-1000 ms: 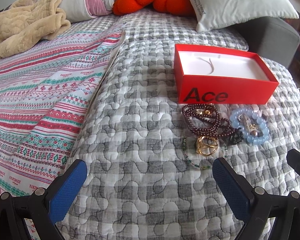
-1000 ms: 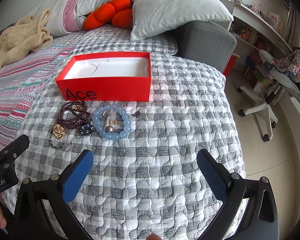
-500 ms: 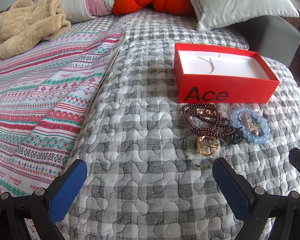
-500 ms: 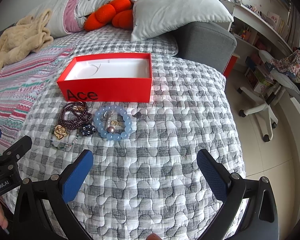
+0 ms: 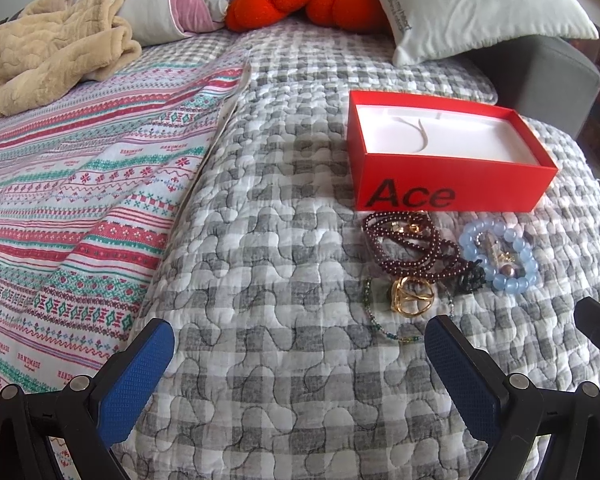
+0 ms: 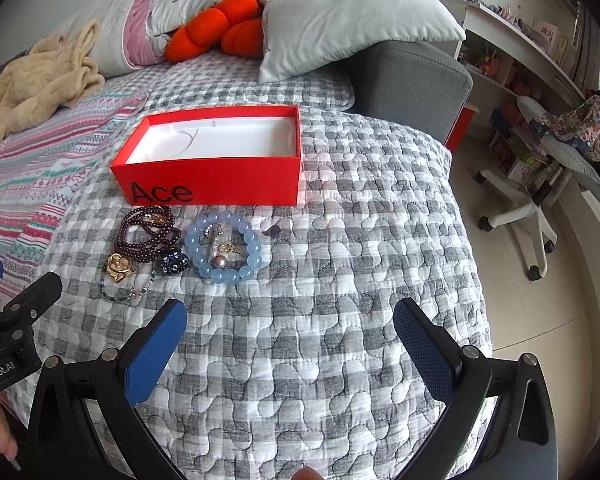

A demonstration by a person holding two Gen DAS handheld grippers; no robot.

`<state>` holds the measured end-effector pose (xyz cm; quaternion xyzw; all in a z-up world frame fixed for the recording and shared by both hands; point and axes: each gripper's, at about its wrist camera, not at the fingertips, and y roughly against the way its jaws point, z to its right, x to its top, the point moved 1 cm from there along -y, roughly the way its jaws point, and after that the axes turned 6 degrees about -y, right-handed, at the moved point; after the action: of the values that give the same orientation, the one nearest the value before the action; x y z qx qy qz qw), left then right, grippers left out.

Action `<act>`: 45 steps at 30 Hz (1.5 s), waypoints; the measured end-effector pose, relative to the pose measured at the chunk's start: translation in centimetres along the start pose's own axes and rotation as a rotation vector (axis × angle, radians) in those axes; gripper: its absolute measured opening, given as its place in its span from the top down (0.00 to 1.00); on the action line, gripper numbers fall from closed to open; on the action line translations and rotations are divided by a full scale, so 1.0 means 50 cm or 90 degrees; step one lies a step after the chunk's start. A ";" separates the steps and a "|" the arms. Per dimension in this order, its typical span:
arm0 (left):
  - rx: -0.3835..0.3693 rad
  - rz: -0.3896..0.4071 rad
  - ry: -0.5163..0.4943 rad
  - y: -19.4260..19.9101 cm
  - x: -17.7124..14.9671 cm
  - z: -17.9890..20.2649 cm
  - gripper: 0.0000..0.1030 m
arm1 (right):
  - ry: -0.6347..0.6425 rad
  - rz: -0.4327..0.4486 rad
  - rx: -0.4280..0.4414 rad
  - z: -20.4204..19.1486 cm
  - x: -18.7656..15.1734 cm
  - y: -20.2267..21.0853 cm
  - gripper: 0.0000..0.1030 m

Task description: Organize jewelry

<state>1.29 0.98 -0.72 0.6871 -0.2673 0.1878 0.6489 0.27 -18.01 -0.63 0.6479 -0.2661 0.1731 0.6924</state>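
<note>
On quilt point(image 6: 300, 340): one red box point(image 6: 216, 184), two bracelets beside; left tool point(image 5: 300, 364), right tool point(image 6: 288, 344) both spread apart, empty.

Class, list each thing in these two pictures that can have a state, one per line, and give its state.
Red box: lid off, nothing in its white tray.
Blue bead bracelet: on the quilt, closed loop, small charms inside it.
Dark red bead strand: coiled in loops on the quilt.
Gold brooch: lying on a thin green chain.
Left gripper: open, holding nothing.
Right gripper: open, holding nothing.
</note>
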 end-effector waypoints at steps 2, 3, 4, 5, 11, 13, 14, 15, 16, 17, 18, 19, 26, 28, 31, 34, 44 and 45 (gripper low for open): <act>-0.001 -0.002 0.002 0.000 -0.001 0.000 0.00 | 0.001 0.000 -0.002 -0.001 0.000 -0.001 0.00; -0.002 -0.003 0.002 0.000 -0.001 0.000 0.00 | 0.001 -0.001 -0.002 -0.003 0.000 -0.001 0.00; -0.002 -0.002 0.001 0.001 -0.001 0.000 0.00 | 0.001 -0.001 0.001 -0.003 0.000 -0.002 0.00; 0.000 -0.001 -0.001 0.001 0.000 0.002 0.00 | 0.002 -0.001 0.002 -0.004 0.000 -0.002 0.00; 0.001 -0.001 -0.005 0.000 0.000 0.006 0.00 | 0.004 -0.001 0.005 -0.007 -0.001 -0.004 0.00; 0.001 -0.004 -0.004 -0.002 -0.001 0.005 0.00 | 0.007 0.000 0.001 -0.008 -0.001 -0.005 0.00; 0.001 -0.005 -0.002 -0.002 -0.001 0.005 0.00 | 0.006 -0.002 0.000 -0.007 -0.001 -0.005 0.00; 0.001 -0.004 -0.002 -0.002 -0.002 0.005 0.00 | 0.004 -0.003 0.001 -0.007 -0.001 -0.006 0.00; 0.001 -0.003 -0.003 -0.001 -0.002 0.005 0.00 | 0.003 -0.004 0.003 -0.006 -0.001 -0.006 0.00; 0.002 -0.002 -0.004 -0.001 -0.002 0.005 0.00 | 0.003 -0.003 0.004 -0.006 -0.002 -0.005 0.00; 0.002 -0.001 -0.005 -0.001 -0.002 0.005 0.00 | 0.004 -0.002 0.004 -0.006 -0.002 -0.004 0.00; 0.003 -0.001 -0.005 -0.002 -0.002 0.005 0.00 | 0.006 -0.001 0.002 -0.006 -0.003 -0.003 0.00; 0.004 -0.001 -0.003 -0.003 -0.001 0.003 0.00 | 0.003 -0.001 0.002 -0.004 -0.002 -0.003 0.00; 0.004 -0.002 -0.003 -0.004 -0.002 0.002 0.00 | 0.003 -0.002 0.003 -0.003 -0.002 -0.004 0.00; 0.006 -0.003 -0.006 -0.005 -0.002 0.001 0.00 | 0.004 -0.002 0.001 -0.002 -0.001 -0.003 0.00; 0.002 -0.023 -0.017 -0.016 -0.002 -0.002 0.00 | 0.003 -0.009 0.006 0.000 -0.001 -0.004 0.00; -0.060 -0.060 -0.069 -0.039 0.060 0.003 0.00 | -0.007 -0.078 0.055 0.006 0.058 -0.022 0.00; -0.069 -0.060 -0.065 -0.045 0.069 0.003 0.01 | -0.006 -0.086 0.058 0.005 0.070 -0.028 0.00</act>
<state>5.37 0.45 -0.41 0.6714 -0.2768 0.1071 0.6791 3.86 -18.75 0.35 0.6960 -0.2169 0.1350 0.6711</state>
